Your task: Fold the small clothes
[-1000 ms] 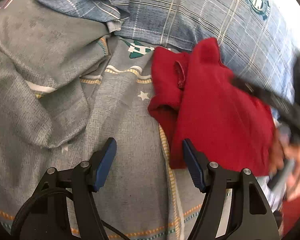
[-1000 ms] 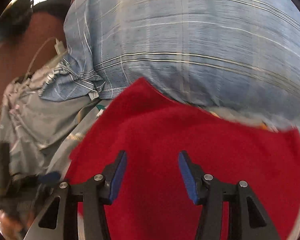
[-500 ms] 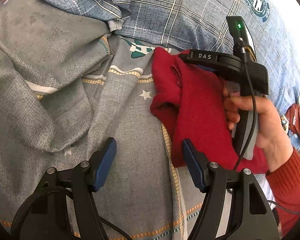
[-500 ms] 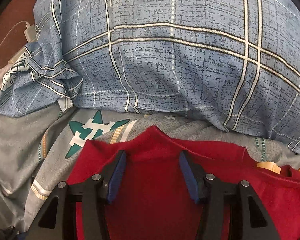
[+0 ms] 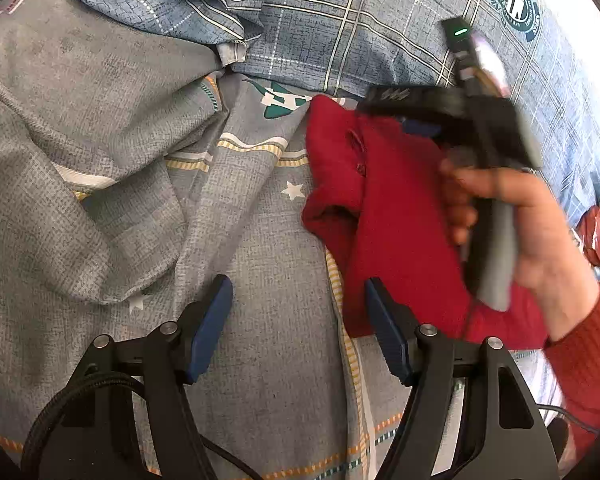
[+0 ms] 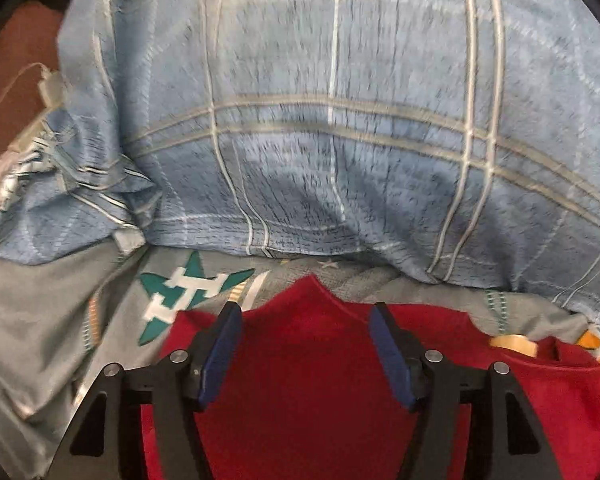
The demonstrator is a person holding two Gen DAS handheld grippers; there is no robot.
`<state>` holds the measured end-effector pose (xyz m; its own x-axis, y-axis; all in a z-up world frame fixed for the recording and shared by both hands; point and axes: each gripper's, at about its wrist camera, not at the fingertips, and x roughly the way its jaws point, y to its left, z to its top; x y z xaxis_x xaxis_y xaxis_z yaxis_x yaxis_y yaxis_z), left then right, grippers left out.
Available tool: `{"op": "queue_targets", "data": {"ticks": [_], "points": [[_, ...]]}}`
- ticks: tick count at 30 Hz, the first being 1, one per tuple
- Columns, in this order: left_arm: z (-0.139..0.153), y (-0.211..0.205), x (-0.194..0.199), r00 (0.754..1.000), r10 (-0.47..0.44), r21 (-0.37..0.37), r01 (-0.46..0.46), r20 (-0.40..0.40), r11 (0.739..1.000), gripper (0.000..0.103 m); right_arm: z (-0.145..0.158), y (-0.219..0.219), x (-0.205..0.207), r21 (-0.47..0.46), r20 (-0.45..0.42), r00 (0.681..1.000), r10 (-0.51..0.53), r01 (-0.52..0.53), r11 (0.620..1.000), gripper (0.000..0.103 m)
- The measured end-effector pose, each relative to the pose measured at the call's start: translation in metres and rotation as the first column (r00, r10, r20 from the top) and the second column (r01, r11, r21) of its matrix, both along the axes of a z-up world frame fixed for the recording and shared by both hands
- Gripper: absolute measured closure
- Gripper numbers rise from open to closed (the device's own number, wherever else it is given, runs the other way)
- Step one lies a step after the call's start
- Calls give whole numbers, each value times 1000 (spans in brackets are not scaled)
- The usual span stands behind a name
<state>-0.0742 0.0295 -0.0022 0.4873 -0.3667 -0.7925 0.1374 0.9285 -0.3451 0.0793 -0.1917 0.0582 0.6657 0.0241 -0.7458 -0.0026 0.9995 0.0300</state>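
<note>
A small red garment [image 5: 396,216] lies folded on the grey bedsheet [image 5: 268,240], with a loose flap at its left side. My left gripper [image 5: 298,320] is open and empty over the sheet, its right finger at the garment's near left edge. My right gripper [image 6: 306,344] is open and empty over the garment's [image 6: 312,400] far edge; it also shows in the left wrist view [image 5: 420,116], blurred, held by a hand above the garment's far part.
A blue plaid pillow [image 6: 340,120] bulges just beyond the garment, also in the left wrist view [image 5: 360,20]. Rumpled grey bedding [image 5: 80,140] rises at the left. A roll of tape [image 6: 514,345] lies at the garment's right. A white charger and cable [image 6: 48,88] sit far left.
My right gripper swung in over the garment to its far edge and is still moving, a little back from the pillow. The left gripper and the garment stay put.
</note>
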Motion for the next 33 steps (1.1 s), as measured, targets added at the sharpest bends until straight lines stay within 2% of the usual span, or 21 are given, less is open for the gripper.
{"op": "queue_targets", "data": {"ticks": [2,6,12,16,19,23,26,30,33], "points": [[0,0,0,1000,2,-2,-2,-2,1000,34,-16,1,12,-11,-60,998,-29,28,1000,36],[0,-2,0,1000,3,11,-3,1,1000,34,-17,13,15,-76,-56,998,-22,17,997,31],[0,-2,1,1000,8,9,-8,-1,1000,34,-18,15,17,-37,-43,999,-1,-1,999,25],[0,-3,2,1000,16,13,-16,-1,1000,34,0,-1,-5,52,19,1000,-9,8,999,25],[0,-5,4,1000,18,18,-18,-1,1000,33,11,-10,-26,155,1,1000,6,-6,988,22],[0,-2,5,1000,21,7,-21,-4,1000,33,12,0,-46,71,-2,997,72,-72,995,17],[0,3,7,999,37,-30,-37,-14,999,33,0,1,-53,41,20,995,103,-103,994,10],[0,14,10,996,82,-151,-86,-35,985,33,-6,-17,-51,171,37,994,107,-112,979,1],[1,13,18,994,95,-209,-102,-44,972,33,-5,-25,-53,220,61,991,120,-131,967,0]]}}
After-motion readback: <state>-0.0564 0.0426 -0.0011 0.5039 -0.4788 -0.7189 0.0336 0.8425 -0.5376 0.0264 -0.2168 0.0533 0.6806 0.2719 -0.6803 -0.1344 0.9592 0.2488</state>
